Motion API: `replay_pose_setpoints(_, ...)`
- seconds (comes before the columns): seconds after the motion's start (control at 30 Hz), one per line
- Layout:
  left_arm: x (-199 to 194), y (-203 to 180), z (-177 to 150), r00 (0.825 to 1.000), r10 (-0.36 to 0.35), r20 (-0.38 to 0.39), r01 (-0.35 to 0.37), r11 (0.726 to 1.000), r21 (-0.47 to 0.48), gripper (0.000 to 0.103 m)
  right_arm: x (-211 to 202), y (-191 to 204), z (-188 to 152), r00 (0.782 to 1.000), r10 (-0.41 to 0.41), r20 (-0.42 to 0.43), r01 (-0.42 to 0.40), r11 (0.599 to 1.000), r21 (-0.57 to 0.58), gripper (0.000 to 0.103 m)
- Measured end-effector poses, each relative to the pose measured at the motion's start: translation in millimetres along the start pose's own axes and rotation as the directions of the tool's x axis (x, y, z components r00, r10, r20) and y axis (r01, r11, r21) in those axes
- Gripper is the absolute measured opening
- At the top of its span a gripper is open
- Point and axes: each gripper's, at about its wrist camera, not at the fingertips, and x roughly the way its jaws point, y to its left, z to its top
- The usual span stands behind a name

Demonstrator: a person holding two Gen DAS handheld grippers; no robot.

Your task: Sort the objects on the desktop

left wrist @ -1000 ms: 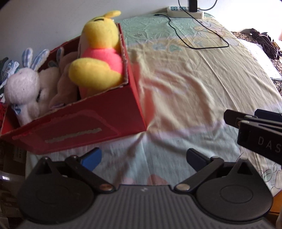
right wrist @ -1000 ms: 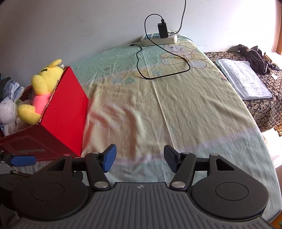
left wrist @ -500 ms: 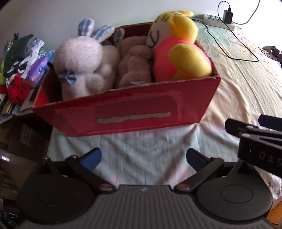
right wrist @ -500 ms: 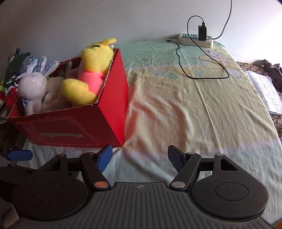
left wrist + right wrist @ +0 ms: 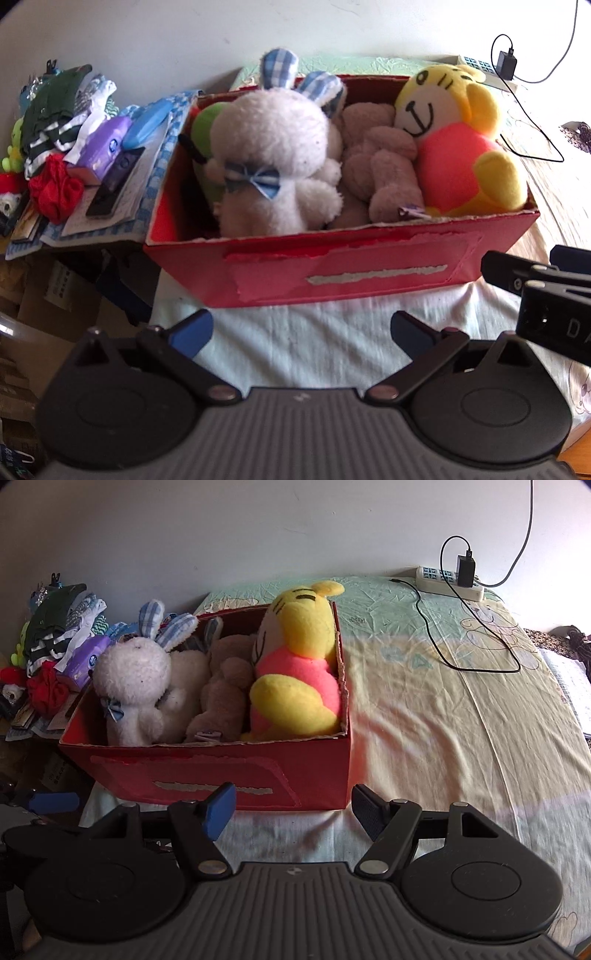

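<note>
The red box [image 5: 369, 273] of plush toys sits on the bed just beyond both grippers, its long side facing them. The left gripper [image 5: 301, 330] faces it squarely, the right gripper [image 5: 293, 808] its right end; both sets of fingers are spread and empty.

Left gripper [image 5: 302, 334]: black ribbed housing, two round black discs at either side, black link arms with bare metal pivot rivets, blue pads on both fingers [image 5: 192, 332]. Right gripper [image 5: 293, 808]: identical build, ribbed grey-black body with small white mark at centre, blue left pad, dark textured right pad. White lettering "DA" on black side block seen from left wrist view.
</note>
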Motion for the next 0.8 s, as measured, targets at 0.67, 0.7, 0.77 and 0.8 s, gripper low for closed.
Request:
replay_pose_setpoints(0.67, -16, 37, 79, 0.998, 0.053, 0.032, -0.055, 0.996, 0.071, 0.102, -28, 34, 64, 0.993, -0.047, 0.105, 0.04, 0.997, 0.067, 0.072)
replay_pose_setpoints(0.7, -17, 38, 83, 0.998, 0.051, 0.037, -0.053, 0.997, 0.064, 0.102, -29, 35, 66, 0.992, -0.05, 0.112, 0.042, 0.997, 0.067, 0.072)
replay_pose_setpoints(0.77, -18, 39, 86, 0.998, 0.047, 0.042, -0.049, 0.997, 0.06, 0.102, -30, 37, 70, 0.99, -0.061, 0.124, 0.051, 0.995, 0.081, 0.073)
replay_pose_setpoints(0.8, -17, 39, 87, 0.998, 0.046, 0.041, -0.048, 0.997, 0.056, 0.102, -29, 38, 72, 0.99, -0.063, 0.127, 0.051, 0.994, 0.094, 0.074)
